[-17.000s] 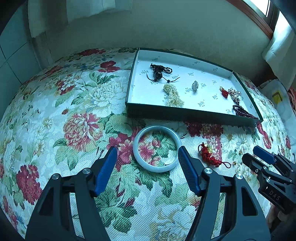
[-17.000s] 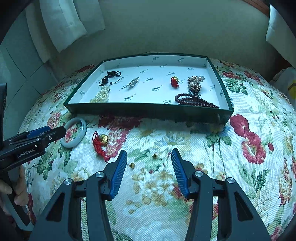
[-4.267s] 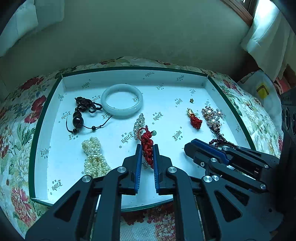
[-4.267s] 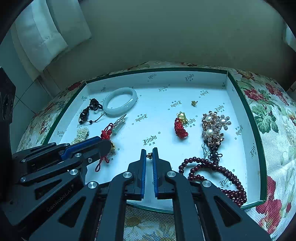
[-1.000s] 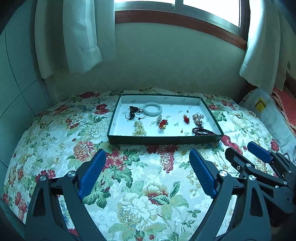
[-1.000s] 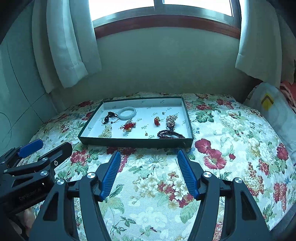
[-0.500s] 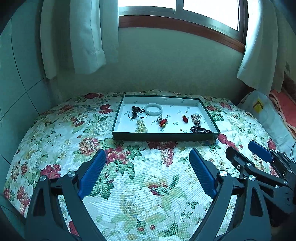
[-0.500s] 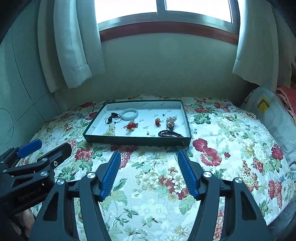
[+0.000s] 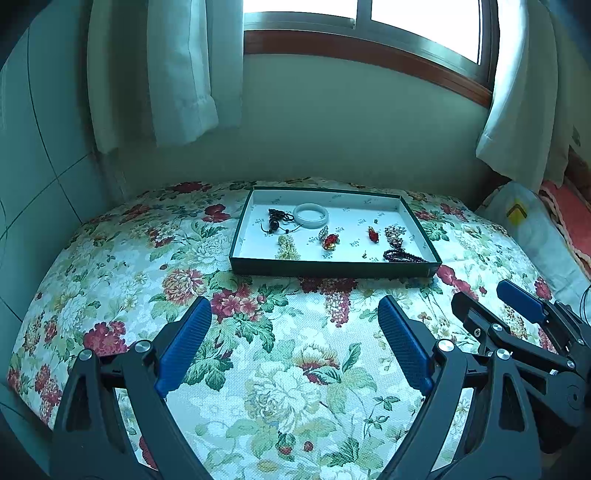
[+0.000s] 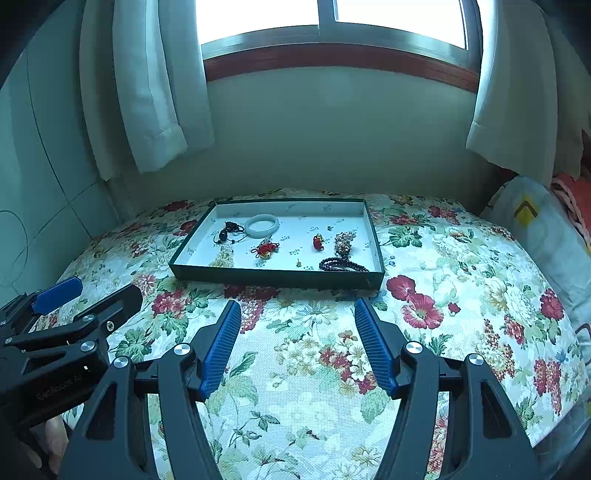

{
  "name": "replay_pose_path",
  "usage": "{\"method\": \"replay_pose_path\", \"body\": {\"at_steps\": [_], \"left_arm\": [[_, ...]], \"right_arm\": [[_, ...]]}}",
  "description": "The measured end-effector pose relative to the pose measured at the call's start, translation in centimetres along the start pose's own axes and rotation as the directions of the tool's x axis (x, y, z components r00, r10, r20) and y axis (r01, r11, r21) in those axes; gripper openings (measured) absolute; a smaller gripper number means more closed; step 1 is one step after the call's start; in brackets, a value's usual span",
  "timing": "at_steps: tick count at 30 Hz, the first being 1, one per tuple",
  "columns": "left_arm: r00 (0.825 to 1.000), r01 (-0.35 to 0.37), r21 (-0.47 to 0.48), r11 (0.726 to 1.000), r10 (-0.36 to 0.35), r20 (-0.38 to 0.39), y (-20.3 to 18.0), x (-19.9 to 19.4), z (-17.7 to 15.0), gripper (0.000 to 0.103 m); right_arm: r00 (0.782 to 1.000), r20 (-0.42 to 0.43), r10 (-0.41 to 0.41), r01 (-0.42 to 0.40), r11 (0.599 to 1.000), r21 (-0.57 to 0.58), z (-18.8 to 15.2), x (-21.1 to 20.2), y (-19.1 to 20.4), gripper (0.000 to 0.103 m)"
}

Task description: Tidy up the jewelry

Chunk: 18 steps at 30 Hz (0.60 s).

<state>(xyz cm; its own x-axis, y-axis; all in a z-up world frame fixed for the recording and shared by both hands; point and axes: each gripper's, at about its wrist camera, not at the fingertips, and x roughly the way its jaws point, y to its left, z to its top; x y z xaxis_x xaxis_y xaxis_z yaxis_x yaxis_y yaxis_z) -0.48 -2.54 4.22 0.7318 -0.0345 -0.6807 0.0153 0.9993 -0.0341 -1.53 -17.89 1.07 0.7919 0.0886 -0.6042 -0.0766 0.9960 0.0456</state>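
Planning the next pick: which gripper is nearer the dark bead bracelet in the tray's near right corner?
Right. The right gripper faces the dark bead bracelet almost head-on; the left gripper sits further left.

free: floral cloth (image 9: 295,369) before tray (image 9: 332,267) | obstacle: tray's front wall | flank: right gripper (image 9: 517,306)

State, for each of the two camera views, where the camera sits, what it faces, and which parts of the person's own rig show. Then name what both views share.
Left wrist: on the left hand-held gripper, jaws open, looking down over the floral cloth to the tray; the right hand-held gripper shows at right.
Right wrist: on the right hand-held gripper, jaws open, facing the tray; the left hand-held gripper shows at left.
Shared: tray, pale bangle, window.
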Motion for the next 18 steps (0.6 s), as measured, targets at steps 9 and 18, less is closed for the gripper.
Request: {"method": "replay_pose_path", "body": {"at_steps": [9, 18], "left_arm": [[1.000, 0.005, -0.001, 1.000, -0.005, -0.001, 0.26, -0.09, -0.11, 0.091], [1.000, 0.002, -0.001, 1.000, -0.002, 0.001, 0.32, -0.18, -0.15, 0.091]], "right_arm": [[1.000, -0.001, -0.003, 0.003, 1.000, -0.003, -0.06, -0.13, 0.12, 0.064], [1.000, -0.002, -0.005, 0.005, 1.000, -0.006, -0.09, -0.19, 0.36, 0.064]]}}
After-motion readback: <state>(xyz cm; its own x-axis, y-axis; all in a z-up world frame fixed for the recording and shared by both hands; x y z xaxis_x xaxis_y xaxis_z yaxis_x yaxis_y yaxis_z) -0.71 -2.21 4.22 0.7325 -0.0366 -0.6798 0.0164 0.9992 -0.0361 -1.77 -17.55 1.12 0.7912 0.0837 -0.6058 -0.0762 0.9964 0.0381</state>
